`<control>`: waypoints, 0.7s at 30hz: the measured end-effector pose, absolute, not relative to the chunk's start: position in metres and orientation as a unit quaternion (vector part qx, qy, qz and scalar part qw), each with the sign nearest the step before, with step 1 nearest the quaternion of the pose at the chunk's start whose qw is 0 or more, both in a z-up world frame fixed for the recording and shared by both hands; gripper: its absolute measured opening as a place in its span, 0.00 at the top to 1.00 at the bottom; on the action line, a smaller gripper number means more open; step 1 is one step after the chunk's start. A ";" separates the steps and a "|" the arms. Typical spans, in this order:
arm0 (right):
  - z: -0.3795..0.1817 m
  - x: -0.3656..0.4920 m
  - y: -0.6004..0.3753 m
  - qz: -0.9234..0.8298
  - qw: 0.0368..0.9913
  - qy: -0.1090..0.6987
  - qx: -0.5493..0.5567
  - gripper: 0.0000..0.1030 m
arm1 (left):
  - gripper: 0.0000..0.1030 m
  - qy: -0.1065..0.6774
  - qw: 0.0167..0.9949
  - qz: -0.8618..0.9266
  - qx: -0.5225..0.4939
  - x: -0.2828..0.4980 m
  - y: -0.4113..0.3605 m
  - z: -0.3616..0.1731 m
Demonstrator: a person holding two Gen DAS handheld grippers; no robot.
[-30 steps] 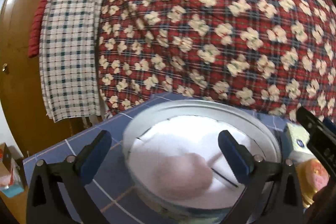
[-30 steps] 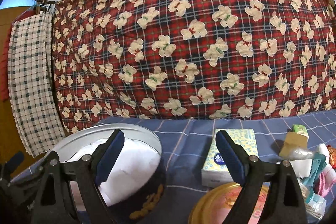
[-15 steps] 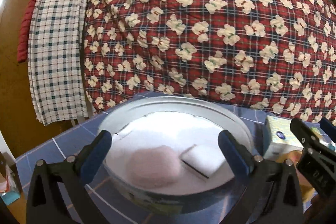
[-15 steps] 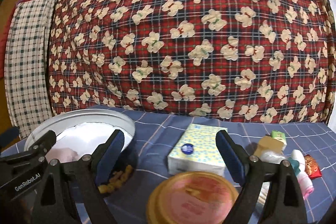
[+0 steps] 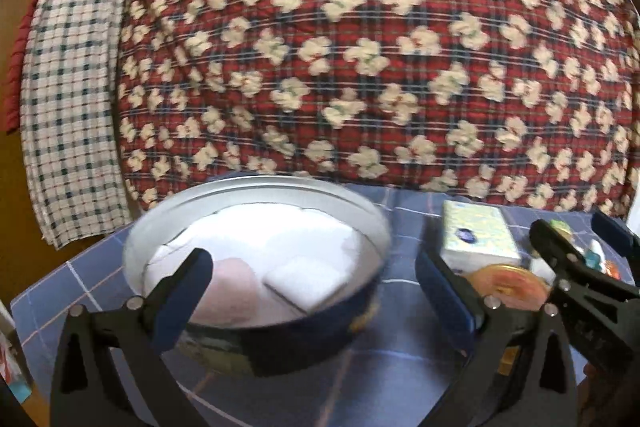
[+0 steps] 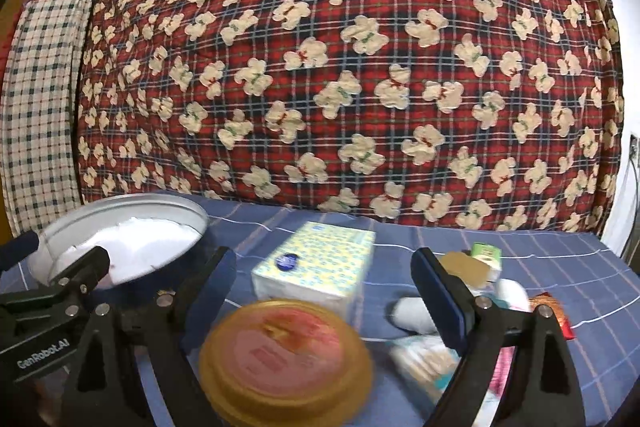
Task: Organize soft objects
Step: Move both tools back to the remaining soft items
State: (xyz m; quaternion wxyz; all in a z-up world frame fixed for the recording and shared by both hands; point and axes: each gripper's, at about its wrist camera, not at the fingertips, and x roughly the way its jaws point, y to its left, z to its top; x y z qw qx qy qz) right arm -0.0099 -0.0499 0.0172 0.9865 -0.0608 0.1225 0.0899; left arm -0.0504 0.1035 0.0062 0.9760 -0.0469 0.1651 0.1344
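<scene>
A round tin (image 5: pixel 168 227) on the blue checked cloth holds white soft pads (image 5: pixel 308 277) and a pink one (image 5: pixel 232 293). My left gripper (image 5: pixel 312 295) is open and empty just in front of the tin. My right gripper (image 6: pixel 320 287) is open and empty above a gold round lid (image 6: pixel 286 355). A tissue pack (image 6: pixel 316 263) lies behind the lid. A pile of small soft items (image 6: pixel 416 315) lies at the right. The tin also shows in the right wrist view (image 6: pixel 120 211), and the right gripper shows in the left wrist view (image 5: pixel 584 247).
A red plaid quilt with bear prints (image 6: pixel 340 67) hangs behind the table. A checked towel (image 5: pixel 68 107) hangs at the left by a wooden door. Small packets (image 6: pixel 486 255) lie at the right. The cloth's left edge (image 5: pixel 24 303) is close to the tin.
Both grippers have pulled back and swung right. The tin has shifted left and lower in both views, and the tissue pack, gold lid and small items have come into fuller view.
</scene>
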 end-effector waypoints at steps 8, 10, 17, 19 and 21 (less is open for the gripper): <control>0.020 -0.015 -0.100 0.058 0.988 0.125 -0.063 0.12 | 0.00 0.174 0.981 0.072 -0.039 -0.050 0.061 0.008; 0.020 -0.016 -0.114 0.049 0.989 0.127 -0.061 0.12 | 0.00 0.175 0.982 0.060 -0.034 -0.051 0.049 0.009; 0.021 -0.014 -0.177 0.007 0.989 0.141 -0.041 0.12 | 0.00 0.180 0.983 0.014 -0.016 -0.052 0.003 0.011; 0.021 -0.013 -0.195 -0.003 0.989 0.147 -0.030 0.12 | 0.00 0.183 0.983 -0.002 -0.012 -0.052 -0.011 0.011; 0.021 -0.012 -0.211 -0.009 0.988 0.155 -0.025 0.12 | 0.00 0.187 0.982 -0.019 -0.004 -0.052 -0.025 0.011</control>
